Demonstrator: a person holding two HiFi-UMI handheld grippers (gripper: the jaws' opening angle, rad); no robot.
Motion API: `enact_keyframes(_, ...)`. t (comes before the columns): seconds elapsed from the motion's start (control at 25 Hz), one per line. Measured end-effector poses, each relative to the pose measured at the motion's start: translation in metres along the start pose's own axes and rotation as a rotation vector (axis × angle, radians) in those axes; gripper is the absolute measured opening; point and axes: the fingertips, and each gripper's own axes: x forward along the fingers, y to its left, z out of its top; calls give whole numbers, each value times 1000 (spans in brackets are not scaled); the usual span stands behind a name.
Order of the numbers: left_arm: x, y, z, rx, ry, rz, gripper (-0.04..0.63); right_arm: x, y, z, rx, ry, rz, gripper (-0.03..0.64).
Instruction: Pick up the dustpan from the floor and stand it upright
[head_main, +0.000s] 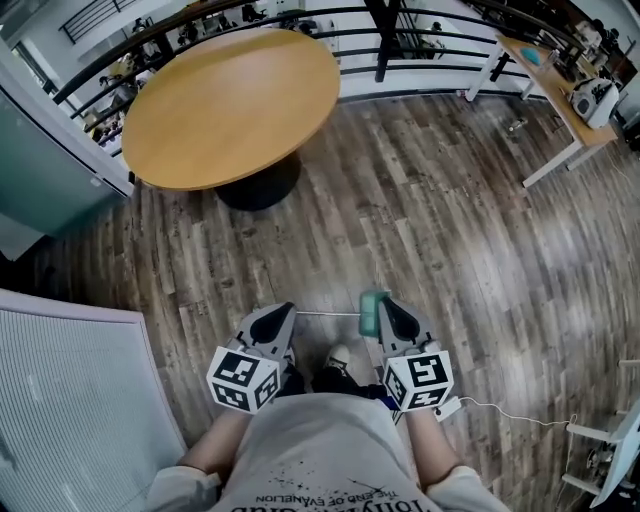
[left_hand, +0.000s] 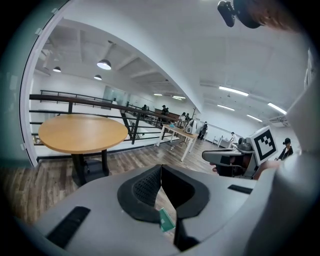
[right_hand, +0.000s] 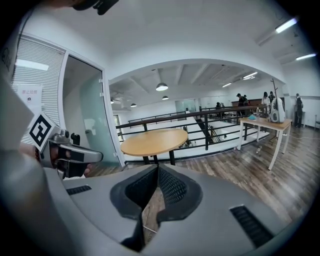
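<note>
The dustpan (head_main: 372, 312) is a small teal pan lying on the wooden floor, with a thin metal handle (head_main: 328, 314) running left from it. Both grippers hang above the floor close to my body. My left gripper (head_main: 283, 310) is just left of the handle, with its jaws together and nothing between them. My right gripper (head_main: 384, 305) is beside the pan's right edge, jaws closed and empty. Below the closed jaws in the left gripper view (left_hand: 161, 167), a teal corner of the dustpan (left_hand: 166, 220) shows. Under the right gripper's jaws (right_hand: 158, 167), the thin handle (right_hand: 149, 229) crosses the floor.
A round wooden table (head_main: 230, 105) on a black pedestal stands ahead, with a black railing (head_main: 420, 40) behind it. At the far right is a white desk (head_main: 560, 115). A ribbed white panel (head_main: 70, 400) fills the lower left. A thin cable (head_main: 510, 415) lies on the floor at right.
</note>
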Motion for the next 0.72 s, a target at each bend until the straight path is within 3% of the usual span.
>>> enact_keyframes(0.28, 0, 19, 4, 11, 25, -40, 25, 9, 11, -1, 18, 12, -27, 28)
enact_keyframes(0.72, 5, 54, -27, 6, 96, -53, 25, 38, 14, -29, 22, 91, -34, 28)
